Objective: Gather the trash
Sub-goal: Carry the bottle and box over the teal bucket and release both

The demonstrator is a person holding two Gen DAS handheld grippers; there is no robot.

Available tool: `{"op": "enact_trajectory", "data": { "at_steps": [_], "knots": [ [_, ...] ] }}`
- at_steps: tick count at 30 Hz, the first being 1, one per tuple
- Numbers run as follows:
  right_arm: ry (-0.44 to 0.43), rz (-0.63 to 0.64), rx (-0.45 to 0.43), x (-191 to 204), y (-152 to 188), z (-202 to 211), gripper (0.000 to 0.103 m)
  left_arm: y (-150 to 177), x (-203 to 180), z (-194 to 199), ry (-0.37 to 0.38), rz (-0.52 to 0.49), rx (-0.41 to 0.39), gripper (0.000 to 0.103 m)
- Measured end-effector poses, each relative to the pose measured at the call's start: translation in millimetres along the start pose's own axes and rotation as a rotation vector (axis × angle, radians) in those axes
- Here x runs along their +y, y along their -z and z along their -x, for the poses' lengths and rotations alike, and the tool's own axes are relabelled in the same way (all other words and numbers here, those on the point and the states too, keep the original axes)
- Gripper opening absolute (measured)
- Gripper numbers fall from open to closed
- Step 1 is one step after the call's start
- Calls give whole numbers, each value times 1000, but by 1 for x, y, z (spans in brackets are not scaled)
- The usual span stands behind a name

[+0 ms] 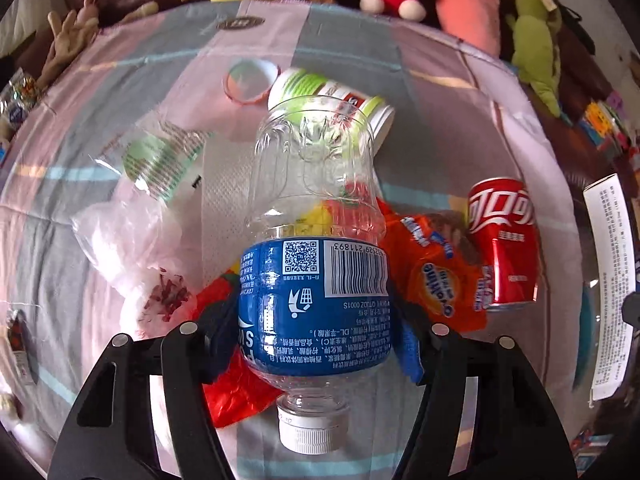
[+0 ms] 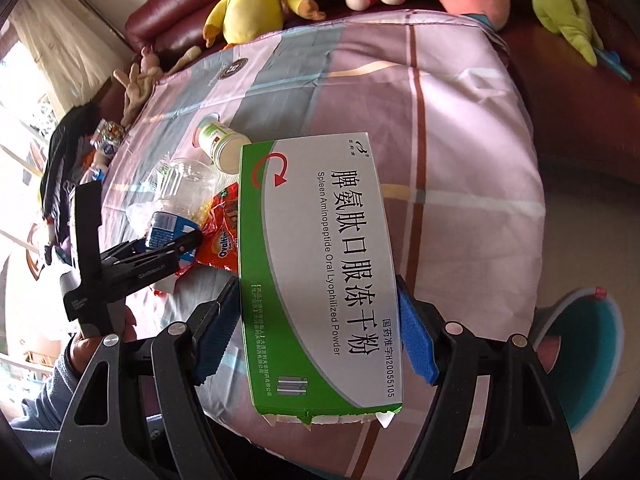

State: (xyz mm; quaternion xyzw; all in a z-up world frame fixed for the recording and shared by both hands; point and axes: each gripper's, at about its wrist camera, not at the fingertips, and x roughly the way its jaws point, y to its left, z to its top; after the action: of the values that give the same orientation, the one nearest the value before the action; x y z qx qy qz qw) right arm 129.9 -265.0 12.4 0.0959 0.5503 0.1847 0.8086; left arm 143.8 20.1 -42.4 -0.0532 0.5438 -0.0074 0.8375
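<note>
Pink-grey bedspread (image 2: 460, 128); left gripper (image 1: 316, 332) clamps bottle (image 1: 316, 248), right gripper (image 2: 316, 332) clamps box (image 2: 320, 272).

Can (image 1: 505, 240) right of bottle (image 1: 316, 264)

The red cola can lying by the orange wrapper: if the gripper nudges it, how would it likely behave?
The red cola can lies on its side, so it would probably roll. It looks dented, so likely empty, light and easily crushed. The soft cloth may slow it.
</note>
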Motion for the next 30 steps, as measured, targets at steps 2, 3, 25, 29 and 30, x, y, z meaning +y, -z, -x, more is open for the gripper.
{"op": "enact_trajectory", "data": {
  "at_steps": [2,3,25,29,30],
  "knots": [
    [-8,-15,-9,-4,4,4,70,2,-2,11,5,-13,-16,65],
    [-12,-25,-16,-7,6,7,70,2,-3,17,7,-18,-24,65],
    [142,-418,-294,-178,120,153,70,53,-278,67,359,-575,9,65],
    [190,-518,-303,-225,158,168,70,84,-336,50,392,-674,76,65],
    [196,-546,-302,-239,168,169,70,93,-350,44,398,-698,96,65]
  ]
}}
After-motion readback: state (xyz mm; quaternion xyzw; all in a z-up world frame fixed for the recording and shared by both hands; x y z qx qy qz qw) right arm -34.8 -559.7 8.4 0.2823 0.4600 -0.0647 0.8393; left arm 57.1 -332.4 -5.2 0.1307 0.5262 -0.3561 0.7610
